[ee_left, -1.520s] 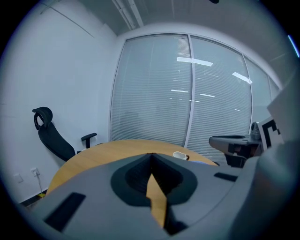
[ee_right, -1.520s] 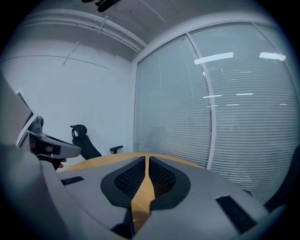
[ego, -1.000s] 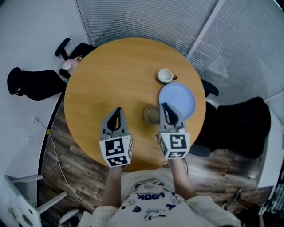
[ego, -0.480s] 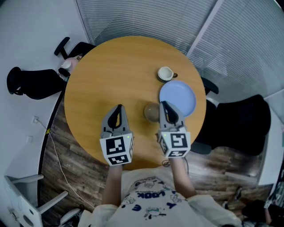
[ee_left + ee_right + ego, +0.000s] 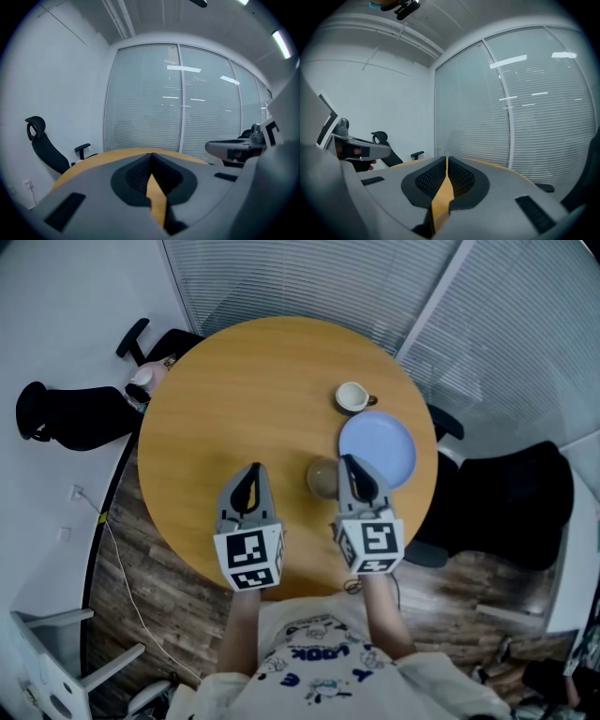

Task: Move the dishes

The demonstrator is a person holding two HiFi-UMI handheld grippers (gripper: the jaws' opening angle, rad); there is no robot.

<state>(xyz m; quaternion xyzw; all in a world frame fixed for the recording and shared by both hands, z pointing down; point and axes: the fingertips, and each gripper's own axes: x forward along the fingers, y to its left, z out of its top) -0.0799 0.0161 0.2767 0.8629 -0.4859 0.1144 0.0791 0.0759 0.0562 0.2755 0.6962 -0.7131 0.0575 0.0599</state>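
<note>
**Both grippers closed and empty over the near edge of the table**

The fingers of the left gripper (image 5: 251, 468) (image 5: 151, 153) are lying pressed together at their tips, and nothing is sitting between them; only a thin wedge of the orange tabletop is showing behind the pads. The fingers of the right gripper (image 5: 347, 460) (image 5: 446, 158) have just been closing and are now meeting at their tips as well, with nothing caught between them.

In the head view both grippers are hanging side by side at the lower middle of the frame, over the near part of the round wooden table (image 5: 244, 390), each pointing toward the top of the frame, with the marker cubes nearest the person.

The tips of the right gripper are sitting just to the right of a small brownish bowl (image 5: 322, 480) and over the lower left rim of the blue plate (image 5: 378, 450); whether they are touching either one cannot be told. The bowl is resting just beside the plate's left edge. A white cup (image 5: 352, 397) is standing just above the plate, its handle pointing right. The left gripper is well apart from all three dishes, with bare wood ahead of it.

A black office chair (image 5: 66, 418) is standing at the left of the frame off the table, and slatted window blinds (image 5: 309, 287) are filling the top
</note>
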